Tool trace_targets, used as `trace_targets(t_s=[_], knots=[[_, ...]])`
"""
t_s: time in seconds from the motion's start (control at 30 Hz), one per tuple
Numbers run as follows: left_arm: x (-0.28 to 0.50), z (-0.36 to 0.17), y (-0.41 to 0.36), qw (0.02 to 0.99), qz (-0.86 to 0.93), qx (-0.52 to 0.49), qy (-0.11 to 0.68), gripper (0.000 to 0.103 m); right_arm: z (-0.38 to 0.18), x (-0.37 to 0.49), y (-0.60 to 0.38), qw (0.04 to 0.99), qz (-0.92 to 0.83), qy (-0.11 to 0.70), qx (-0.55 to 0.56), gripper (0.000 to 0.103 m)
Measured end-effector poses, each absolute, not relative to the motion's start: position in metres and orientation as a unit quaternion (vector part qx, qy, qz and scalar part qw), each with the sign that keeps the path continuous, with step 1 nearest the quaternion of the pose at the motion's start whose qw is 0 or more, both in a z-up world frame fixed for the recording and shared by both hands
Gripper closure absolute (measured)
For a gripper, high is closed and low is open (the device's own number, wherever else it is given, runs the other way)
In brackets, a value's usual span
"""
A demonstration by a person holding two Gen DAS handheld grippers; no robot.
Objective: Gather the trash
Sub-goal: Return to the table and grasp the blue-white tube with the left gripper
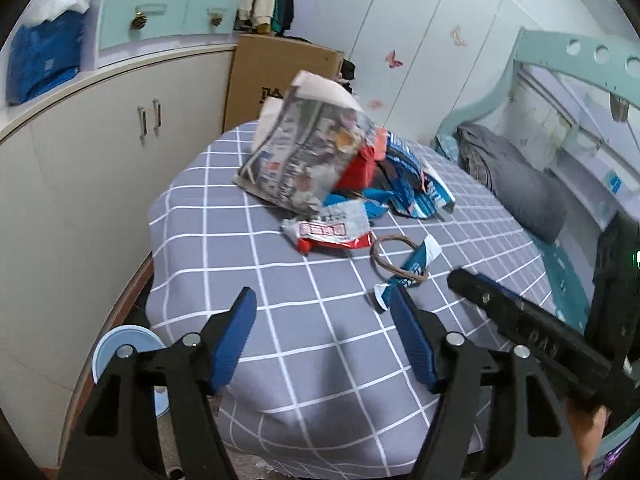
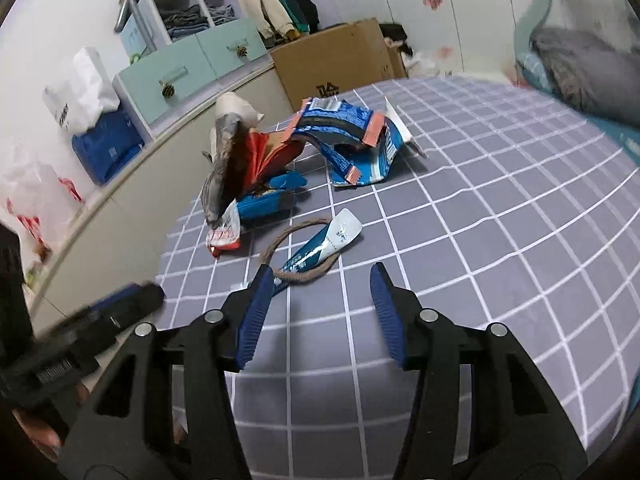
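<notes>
Trash lies piled on a bed with a grey checked sheet (image 1: 304, 320): a crumpled newspaper bag (image 1: 304, 152), a red wrapper (image 1: 360, 164), blue wrappers (image 1: 412, 184) and a white-and-red wrapper (image 1: 332, 232). Nearer to me are a brown loop (image 2: 296, 256) and a blue-white sachet (image 2: 324, 248). My left gripper (image 1: 324, 312) stands open over bare sheet, short of the pile. My right gripper (image 2: 320, 292) is open too, with its left fingertip (image 2: 264, 280) beside the sachet's lower end and nothing between the pads. Each gripper shows at the edge of the other's view.
A white cabinet (image 1: 100, 160) with pale green drawers runs along the bed's left side. A cardboard box (image 1: 280, 76) stands behind the bed. A grey pillow (image 1: 512, 184) lies by the headboard at right. A pale blue bin (image 1: 124, 344) sits on the floor at the bed's corner.
</notes>
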State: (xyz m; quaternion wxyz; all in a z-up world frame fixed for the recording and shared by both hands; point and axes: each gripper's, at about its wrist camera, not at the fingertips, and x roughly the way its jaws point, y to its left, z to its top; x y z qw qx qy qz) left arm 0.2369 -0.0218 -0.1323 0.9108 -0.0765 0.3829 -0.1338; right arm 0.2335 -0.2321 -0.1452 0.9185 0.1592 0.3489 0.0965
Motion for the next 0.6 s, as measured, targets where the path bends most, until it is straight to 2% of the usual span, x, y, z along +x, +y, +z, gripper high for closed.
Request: trace_targets(t_s=[0.1,0.27,0.43,0.5,0.6], knots=[[0.240,-0.136,-0.022,0.909,-0.123,-0.082,0.389,0.038,-0.140,0.235,-0.231,0.924,0.100,0.342,0.137,0.052],[0.243,-0.135,0.001,0.916,-0.077,-0.092,0.382,0.038,-0.130,0.246,-0.191,0.920,0.164,0.351,0.057,0.065],[0.244,-0.135,0.016,0.917,-0.067,-0.100,0.381,0.038,-0.143,0.268,-0.160,0.904,0.168,0.391,-0.034,0.071],[0.243,-0.136,0.017,0.915,-0.071,-0.099,0.384,0.038,-0.143,0.275,-0.157,0.902,0.160,0.397,-0.050,0.077],[0.243,-0.138,0.014,0.914,-0.080,-0.095,0.387,0.038,-0.143,0.284,-0.154,0.893,0.163,0.413,-0.067,0.097]])
